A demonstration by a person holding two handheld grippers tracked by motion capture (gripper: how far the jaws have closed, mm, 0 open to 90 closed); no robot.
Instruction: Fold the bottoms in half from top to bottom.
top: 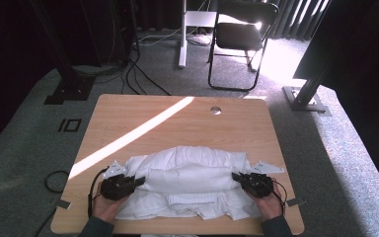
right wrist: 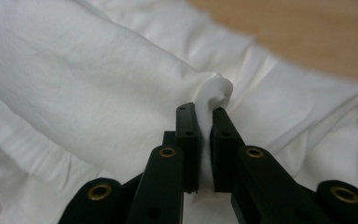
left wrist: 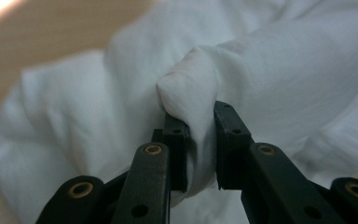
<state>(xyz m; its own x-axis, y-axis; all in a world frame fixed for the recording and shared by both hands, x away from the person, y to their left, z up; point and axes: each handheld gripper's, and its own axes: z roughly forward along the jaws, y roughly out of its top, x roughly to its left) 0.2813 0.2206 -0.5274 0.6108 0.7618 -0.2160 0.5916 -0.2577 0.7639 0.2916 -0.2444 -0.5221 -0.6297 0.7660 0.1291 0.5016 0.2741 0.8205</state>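
Note:
A white garment (top: 187,180) lies bunched on the near half of the wooden table (top: 177,118). My left gripper (top: 137,181) is shut on a fold at the garment's left end; in the left gripper view the white cloth (left wrist: 200,116) is pinched between the black jaws. At the right end my right gripper (top: 236,177) is shut on another fold, and the right gripper view shows a tuft of cloth (right wrist: 214,93) squeezed tight between its jaws. The stretch of garment between the two grippers forms a raised roll. A ribbed hem or collar (top: 192,198) lies near the front edge.
A band of sunlight (top: 133,133) crosses the table diagonally. A cable hole (top: 215,110) sits near the far edge. Beyond the table stand a black folding chair (top: 242,39), dark stand legs (top: 69,84) and loose cables (top: 143,74) on grey carpet.

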